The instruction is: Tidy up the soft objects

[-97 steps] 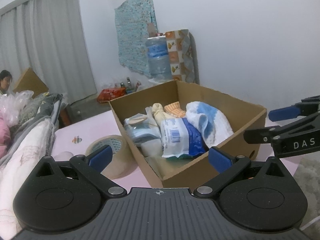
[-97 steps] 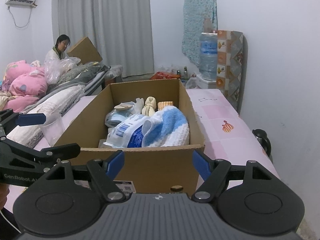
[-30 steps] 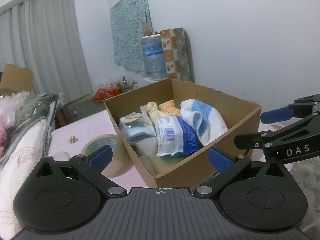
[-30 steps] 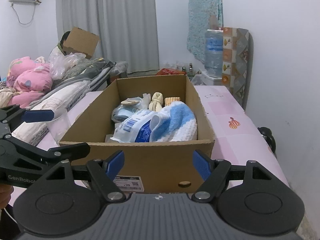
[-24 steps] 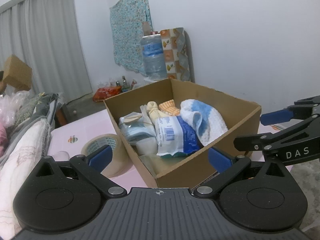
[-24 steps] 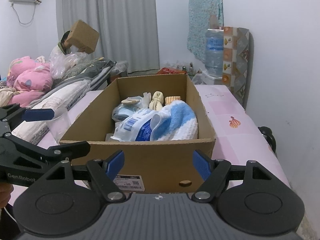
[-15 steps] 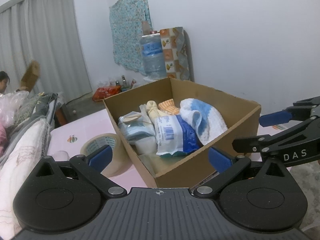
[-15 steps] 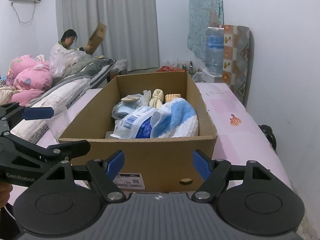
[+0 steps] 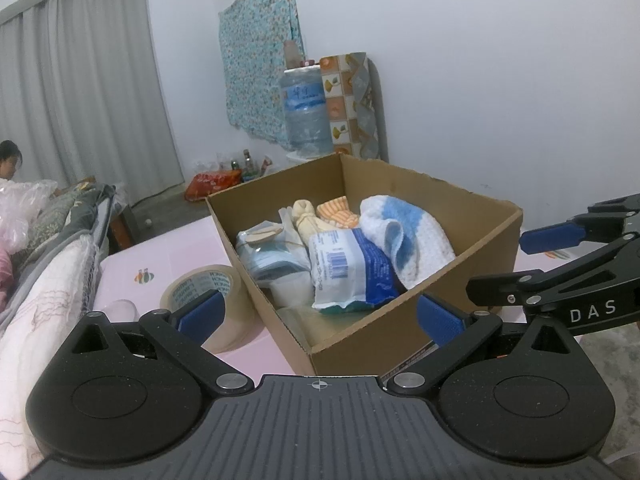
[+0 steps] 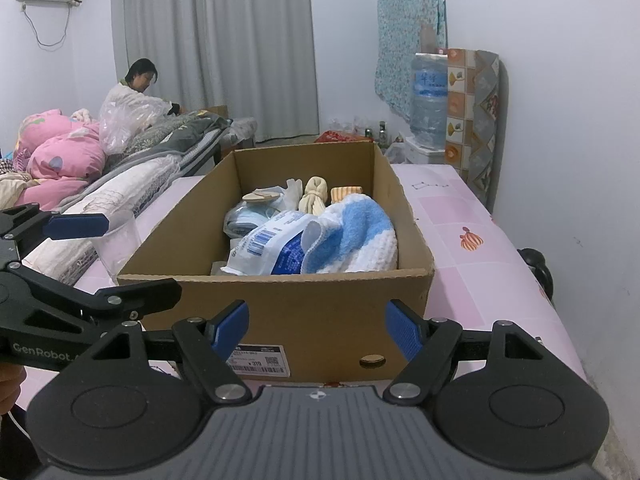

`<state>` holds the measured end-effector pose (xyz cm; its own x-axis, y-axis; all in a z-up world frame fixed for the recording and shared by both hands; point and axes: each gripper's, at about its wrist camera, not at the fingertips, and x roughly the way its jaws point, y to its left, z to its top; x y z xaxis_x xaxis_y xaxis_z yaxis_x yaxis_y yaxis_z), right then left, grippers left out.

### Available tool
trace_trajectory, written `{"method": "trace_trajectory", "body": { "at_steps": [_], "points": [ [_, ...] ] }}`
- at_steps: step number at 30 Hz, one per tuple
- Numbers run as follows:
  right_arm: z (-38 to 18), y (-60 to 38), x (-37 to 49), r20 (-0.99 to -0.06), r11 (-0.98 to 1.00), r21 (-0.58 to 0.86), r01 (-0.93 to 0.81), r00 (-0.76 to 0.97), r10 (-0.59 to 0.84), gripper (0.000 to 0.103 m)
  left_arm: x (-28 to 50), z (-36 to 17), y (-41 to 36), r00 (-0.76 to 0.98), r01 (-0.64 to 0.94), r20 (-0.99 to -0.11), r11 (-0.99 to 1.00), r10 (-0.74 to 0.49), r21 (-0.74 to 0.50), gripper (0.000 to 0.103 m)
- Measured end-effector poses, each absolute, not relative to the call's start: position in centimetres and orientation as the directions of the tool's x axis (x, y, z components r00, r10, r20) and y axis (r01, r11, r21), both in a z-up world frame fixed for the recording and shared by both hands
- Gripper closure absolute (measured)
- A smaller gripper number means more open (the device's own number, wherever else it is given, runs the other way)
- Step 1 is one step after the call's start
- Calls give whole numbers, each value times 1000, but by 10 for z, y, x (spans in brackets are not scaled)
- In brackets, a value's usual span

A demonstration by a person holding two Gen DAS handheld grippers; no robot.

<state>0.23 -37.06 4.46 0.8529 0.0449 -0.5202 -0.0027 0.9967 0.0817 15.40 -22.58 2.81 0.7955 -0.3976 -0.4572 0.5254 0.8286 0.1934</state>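
Note:
An open cardboard box (image 9: 436, 312) (image 10: 304, 312) stands on a pink table. It holds a blue and white knitted cloth (image 9: 408, 240) (image 10: 356, 236), a blue and white plastic pack (image 9: 344, 272) (image 10: 272, 248), cream rolled socks (image 9: 306, 216) (image 10: 314, 196), an orange striped cloth (image 9: 338, 212) (image 10: 346, 192) and bagged face masks (image 9: 264, 260) (image 10: 248, 220). My left gripper (image 9: 320, 312) is open and empty just short of the box's near corner. My right gripper (image 10: 318, 330) is open and empty in front of the box's near wall. Each gripper shows at the edge of the other's view.
A roll of packing tape (image 9: 208, 296) and a clear plastic cup (image 10: 116, 244) sit on the pink table (image 10: 480, 264) left of the box. Bedding (image 10: 120, 184) is piled at the left, with a person (image 10: 136, 88) behind it. A water jug (image 10: 430, 100) stands by the far wall.
Both grippers have stayed open and nearly still before the box, drifting slightly. The person in the background has put down a cardboard box.

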Motion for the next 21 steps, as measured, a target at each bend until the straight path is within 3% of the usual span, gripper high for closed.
{"method": "trace_trajectory", "body": {
  "at_steps": [21],
  "points": [
    [42, -370, 2, -538, 998, 66, -3, 842, 38, 60, 160, 28, -224, 794, 521, -463, 833, -394, 185, 0]
  ]
}}
